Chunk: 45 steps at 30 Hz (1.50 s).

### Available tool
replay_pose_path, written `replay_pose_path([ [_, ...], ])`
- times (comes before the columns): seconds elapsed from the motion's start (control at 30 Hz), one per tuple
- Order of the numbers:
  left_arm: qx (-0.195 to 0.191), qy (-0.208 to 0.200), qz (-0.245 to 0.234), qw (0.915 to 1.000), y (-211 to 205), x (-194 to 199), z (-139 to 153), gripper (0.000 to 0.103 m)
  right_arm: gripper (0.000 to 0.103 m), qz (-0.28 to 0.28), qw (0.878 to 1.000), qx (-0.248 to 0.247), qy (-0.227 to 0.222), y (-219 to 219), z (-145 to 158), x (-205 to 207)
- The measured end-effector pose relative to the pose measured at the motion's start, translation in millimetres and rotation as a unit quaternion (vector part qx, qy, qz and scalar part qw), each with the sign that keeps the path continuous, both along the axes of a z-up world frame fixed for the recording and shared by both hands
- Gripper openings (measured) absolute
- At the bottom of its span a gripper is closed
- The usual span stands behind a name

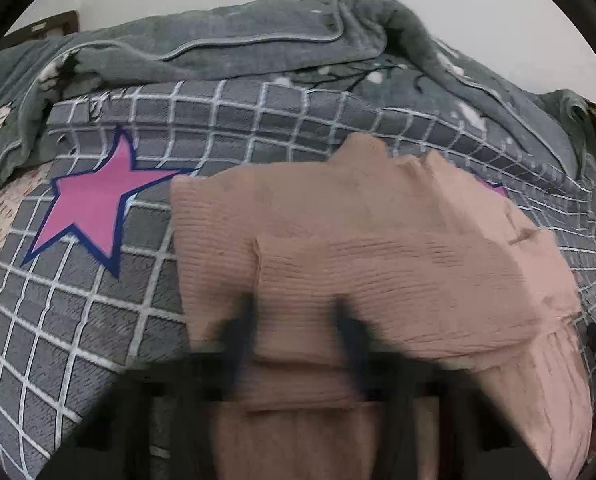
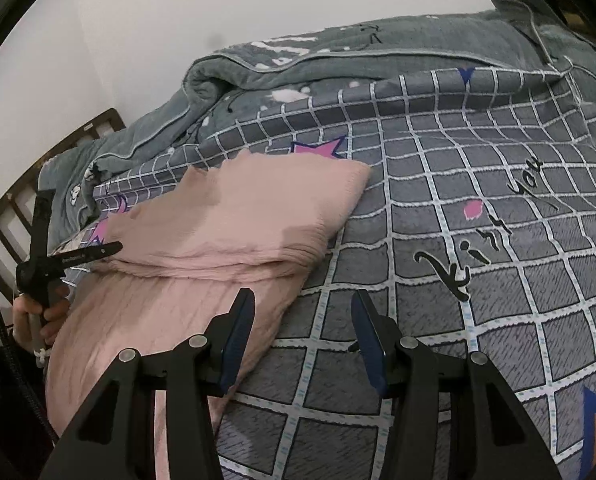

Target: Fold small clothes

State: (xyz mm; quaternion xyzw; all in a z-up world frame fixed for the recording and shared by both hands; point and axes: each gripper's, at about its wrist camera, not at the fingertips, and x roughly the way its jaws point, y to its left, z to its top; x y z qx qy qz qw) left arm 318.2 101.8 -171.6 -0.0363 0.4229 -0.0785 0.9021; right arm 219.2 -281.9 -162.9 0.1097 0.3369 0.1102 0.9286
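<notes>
At 9 o'clock your left gripper gapes released; your right gripper hovers spread over the pink ribbed garment's folded edge, ready to crease.

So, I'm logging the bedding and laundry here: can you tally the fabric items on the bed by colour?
Pink garment: 1
Grey checked cover: 1
Grey-green blanket: 1
Total: 3
</notes>
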Motion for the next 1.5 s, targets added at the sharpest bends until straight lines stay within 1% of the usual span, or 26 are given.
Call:
replay_pose_path([
  [0.03,-0.01,-0.003,-0.003,0.9999,0,-2,3,0.009,0.05,-0.001,1.0,-0.002,-0.001,0,2,-1],
  [0.13,-0.006,-0.04,0.001,0.9992,1,-13,19,0.008,0.05,-0.002,1.0,-0.012,-0.011,3,12,-5],
  [0.2,-0.018,-0.056,0.002,0.9983,8,-19,29,0.008,0.05,-0.003,0.999,-0.027,-0.019,5,19,-6],
  [0.23,-0.015,-0.058,0.004,0.9982,10,-21,31,0.008,0.05,-0.003,0.999,-0.035,-0.023,8,23,-6],
  [0.3,0.005,-0.057,0.01,0.9983,11,-23,27,0.009,0.05,-0.003,0.999,-0.041,-0.025,10,28,-2],
  [0.37,0.019,-0.04,0.01,0.999,8,-19,15,0.01,0.05,-0.008,0.999,-0.046,-0.021,15,29,8],
  [0.43,0.025,-0.023,0.016,0.9993,8,-17,5,0.016,0.05,-0.013,0.999,-0.047,-0.015,20,28,18],
  [0.53,0.018,-0.026,0.022,0.9993,9,-19,-1,0.018,0.05,-0.021,0.998,-0.053,0.004,28,20,39],
  [0.6,0.02,-0.026,0.023,0.9992,10,-20,-1,0.02,0.05,-0.035,0.996,-0.076,0.037,33,7,57],
  [0.67,0.026,-0.027,0.024,0.999,8,-21,-2,0.022,0.05,-0.037,0.994,-0.08,0.063,34,-4,67],
  [0.7,0.029,-0.027,0.023,0.9989,7,-21,-2,0.024,0.05,-0.036,0.994,-0.076,0.065,33,-5,67],
  [0.77,0.034,-0.026,0.024,0.9988,5,-22,0,0.031,0.05,-0.04,0.996,-0.061,0.052,28,1,60],
  [0.8,0.036,-0.026,0.026,0.9987,4,-22,1,0.04,0.05,-0.044,0.997,-0.053,0.042,26,6,54],
  [0.83,0.036,-0.027,0.028,0.9986,3,-24,2,0.053,0.05,-0.048,0.997,-0.05,0.036,25,9,49],
  [0.9,0.036,-0.031,0.034,0.9982,3,-30,6,0.066,0.05,-0.051,0.997,-0.048,0.025,23,15,37],
  [1.0,0.032,-0.035,0.036,0.9982,5,-45,13,0.066,0.05,-0.037,0.997,-0.059,0.028,24,22,18],
  [1.1,0.033,-0.036,0.037,0.9981,7,-63,18,0.066,0.05,-0.052,0.996,-0.074,0.021,23,28,1],
  [1.2,0.031,-0.048,0.046,0.9973,12,-85,25,0.066,0.05,-0.063,0.995,-0.073,0.008,21,33,-19],
  [1.3,0.02,-0.053,0.052,0.9971,18,-103,31,0.066,0.048,-0.053,0.996,-0.072,0.016,23,34,-35],
  [1.37,0.012,-0.048,0.052,0.9974,21,-119,34,0.066,0.044,-0.044,0.996,-0.076,0.017,26,34,-48],
  [1.5,0.017,-0.051,0.054,0.9971,23,-143,39,0.066,0.043,-0.028,0.996,-0.079,0.021,32,32,-66],
])
